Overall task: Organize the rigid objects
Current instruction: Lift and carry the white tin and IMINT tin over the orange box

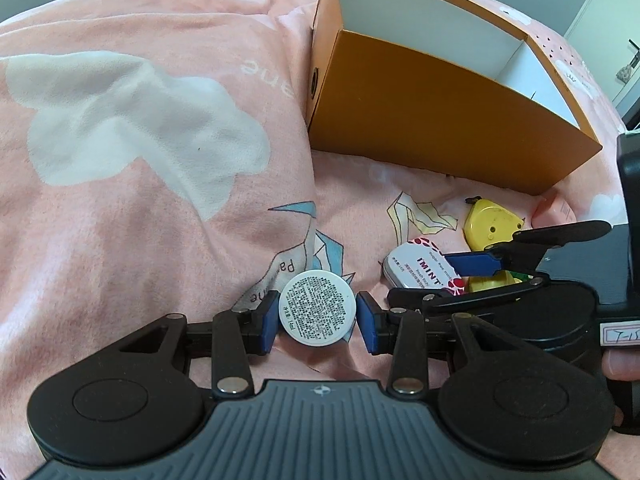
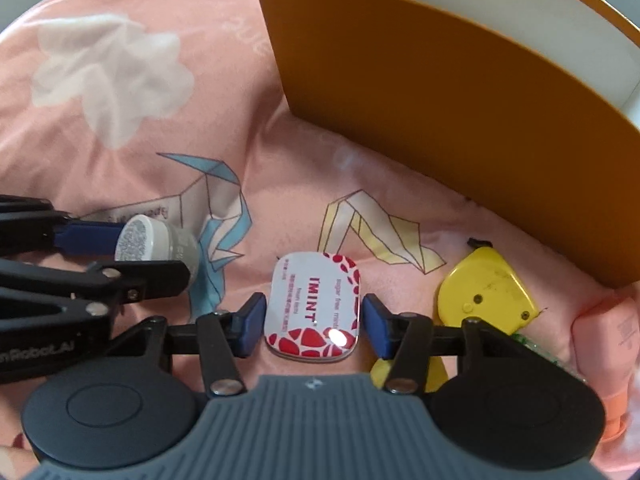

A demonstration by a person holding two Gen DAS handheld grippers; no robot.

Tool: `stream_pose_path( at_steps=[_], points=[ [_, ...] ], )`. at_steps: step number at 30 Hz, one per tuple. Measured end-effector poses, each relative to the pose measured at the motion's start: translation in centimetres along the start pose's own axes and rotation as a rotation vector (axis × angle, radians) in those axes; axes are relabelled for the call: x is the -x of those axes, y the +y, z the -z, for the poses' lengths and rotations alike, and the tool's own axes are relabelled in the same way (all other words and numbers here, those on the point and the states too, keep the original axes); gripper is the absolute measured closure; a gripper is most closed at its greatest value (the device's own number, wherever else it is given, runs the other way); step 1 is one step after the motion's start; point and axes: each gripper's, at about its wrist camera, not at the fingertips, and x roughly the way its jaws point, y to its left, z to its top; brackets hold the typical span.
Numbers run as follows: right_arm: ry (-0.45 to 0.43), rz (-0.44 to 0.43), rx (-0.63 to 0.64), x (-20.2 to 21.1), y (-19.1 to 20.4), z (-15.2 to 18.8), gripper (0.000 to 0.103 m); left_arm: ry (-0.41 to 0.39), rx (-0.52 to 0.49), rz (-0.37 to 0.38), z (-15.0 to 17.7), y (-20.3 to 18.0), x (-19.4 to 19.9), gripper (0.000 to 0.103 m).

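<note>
We have the left gripper [image 1: 317,316] straddling the small round jar [image 1: 317,309] on the pink quilt [image 1: 140,216], its blue pads just beside the jar's sides with slivers of gap showing, so it stands apart and not yet clamped; the right gripper [image 2: 312,322] likewise brackets the mint tin [image 2: 313,306], fingers apart on either side, no squeeze evident; the orange box [image 1: 420,120] sits just behind both, its white divided interior open to the top, and we judge it the destination; to do this step well, we close each pair of pads squarely across the widest part, keeping the jar's curved wall centred so it does not squirt forward, and gripping the tin by its flat long edges; the soft bedding gives, so we press down lightly before closing; the yellow tape measure [image 2: 486,292] lies near the right finger, and we keep clear of it.
</note>
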Motion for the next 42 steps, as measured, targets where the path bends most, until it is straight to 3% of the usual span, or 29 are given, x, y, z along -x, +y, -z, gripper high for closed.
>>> stream_pose_path(
  at_steps=[8, 23, 33, 38, 42],
  points=[
    [-0.047, -0.003, -0.009, 1.5, -0.4, 0.3, 0.053, -0.003, -0.022, 0.001, -0.1, -0.2, 0.0, 0.057],
    [-0.251, 0.039, -0.059, 10.4, -3.7, 0.7, 0.053, -0.091, -0.103, 0.075, -2.5, -2.5, 3.9, 0.057],
    [-0.388, 0.03, -0.074, 17.0, -6.2, -1.3, 0.053, -0.205, -0.208, 0.152, -6.8, -5.3, 7.8, 0.057],
    [-0.403, 0.01, -0.132, 17.7, -9.1, -3.6, 0.053, -0.254, -0.267, 0.162, -10.2, -6.8, 8.1, 0.057],
    [-0.388, -0.004, -0.195, 16.9, -11.7, -5.8, 0.053, -0.235, -0.288, 0.191, -13.3, -7.9, 6.9, 0.057]
  ],
)
